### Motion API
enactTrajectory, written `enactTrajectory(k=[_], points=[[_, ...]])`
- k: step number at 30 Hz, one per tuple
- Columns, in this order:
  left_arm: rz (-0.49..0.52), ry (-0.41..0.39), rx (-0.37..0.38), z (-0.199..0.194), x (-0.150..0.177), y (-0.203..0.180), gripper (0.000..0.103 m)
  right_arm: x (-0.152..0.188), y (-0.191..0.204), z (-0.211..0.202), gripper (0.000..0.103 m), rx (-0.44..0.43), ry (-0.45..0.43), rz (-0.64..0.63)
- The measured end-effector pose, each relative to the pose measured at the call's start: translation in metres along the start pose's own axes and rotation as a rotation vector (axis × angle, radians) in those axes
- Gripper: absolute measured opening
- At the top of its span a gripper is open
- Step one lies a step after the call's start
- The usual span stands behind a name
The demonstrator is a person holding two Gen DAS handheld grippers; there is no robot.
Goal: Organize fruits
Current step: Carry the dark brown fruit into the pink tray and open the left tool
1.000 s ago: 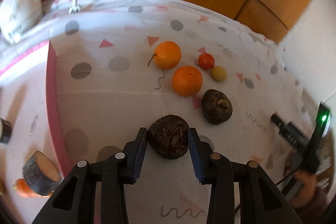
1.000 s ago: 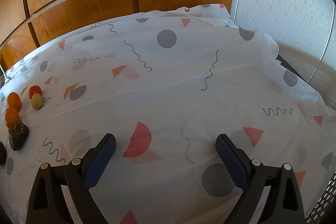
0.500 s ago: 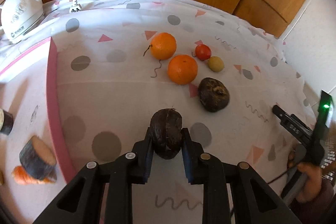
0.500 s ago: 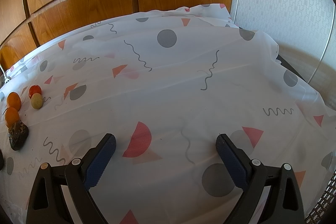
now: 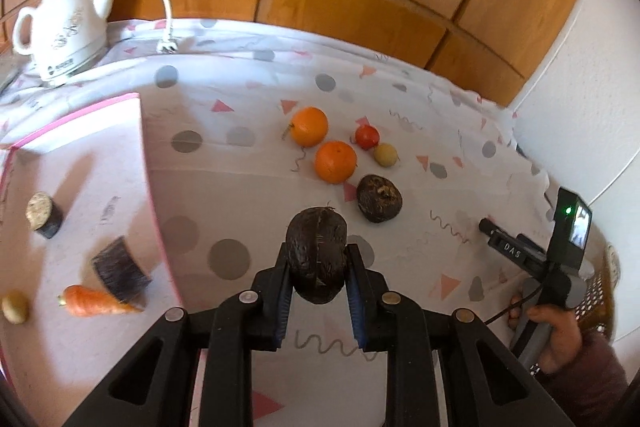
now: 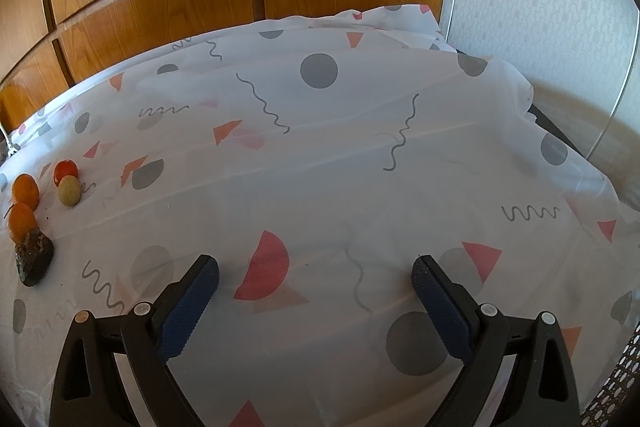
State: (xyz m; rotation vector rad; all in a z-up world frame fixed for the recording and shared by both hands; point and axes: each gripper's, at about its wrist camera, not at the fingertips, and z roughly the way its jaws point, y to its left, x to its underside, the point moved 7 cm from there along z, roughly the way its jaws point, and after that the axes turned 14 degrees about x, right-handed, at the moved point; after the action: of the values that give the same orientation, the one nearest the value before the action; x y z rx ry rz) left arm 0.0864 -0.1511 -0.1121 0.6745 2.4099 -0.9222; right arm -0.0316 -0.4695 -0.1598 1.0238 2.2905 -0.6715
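My left gripper [image 5: 318, 269] is shut on a dark round beet [image 5: 317, 255] and holds it lifted above the patterned tablecloth. Beyond it lie a second dark beet [image 5: 379, 198], two oranges [image 5: 335, 161] [image 5: 309, 126], a small red tomato [image 5: 367, 136] and a small yellowish fruit [image 5: 386, 155]. My right gripper [image 6: 314, 273] is open and empty over the cloth; it also shows at the right of the left wrist view [image 5: 532, 259]. The right wrist view shows the same fruits at its far left: beet [image 6: 34, 257], oranges [image 6: 21, 221], tomato [image 6: 66, 169].
A pink-edged board [image 5: 80, 171] at the left holds a carrot [image 5: 94, 303], two dark cut pieces [image 5: 120, 269] [image 5: 44, 215] and a small potato [image 5: 15, 307]. A white kettle [image 5: 66, 27] with a cord stands at the back left. Wooden panels line the back.
My left gripper closed on the beet and lifted it off the cloth, pulling back and up. The right gripper has not moved.
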Motion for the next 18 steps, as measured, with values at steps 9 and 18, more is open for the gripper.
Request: enactTrajectory(k=[9, 18], points=[[-0.095, -0.099, -0.022, -0.048, -0.005, 0.036, 0.025, 0.0, 0.001, -0.001, 0.099, 0.002, -0.004, -0.002], [-0.219, -0.186, -0.094, -0.092, 0.005, 0.09, 0.025, 0.0, 0.002, -0.001, 0.099, 0.004, -0.004, -0.003]])
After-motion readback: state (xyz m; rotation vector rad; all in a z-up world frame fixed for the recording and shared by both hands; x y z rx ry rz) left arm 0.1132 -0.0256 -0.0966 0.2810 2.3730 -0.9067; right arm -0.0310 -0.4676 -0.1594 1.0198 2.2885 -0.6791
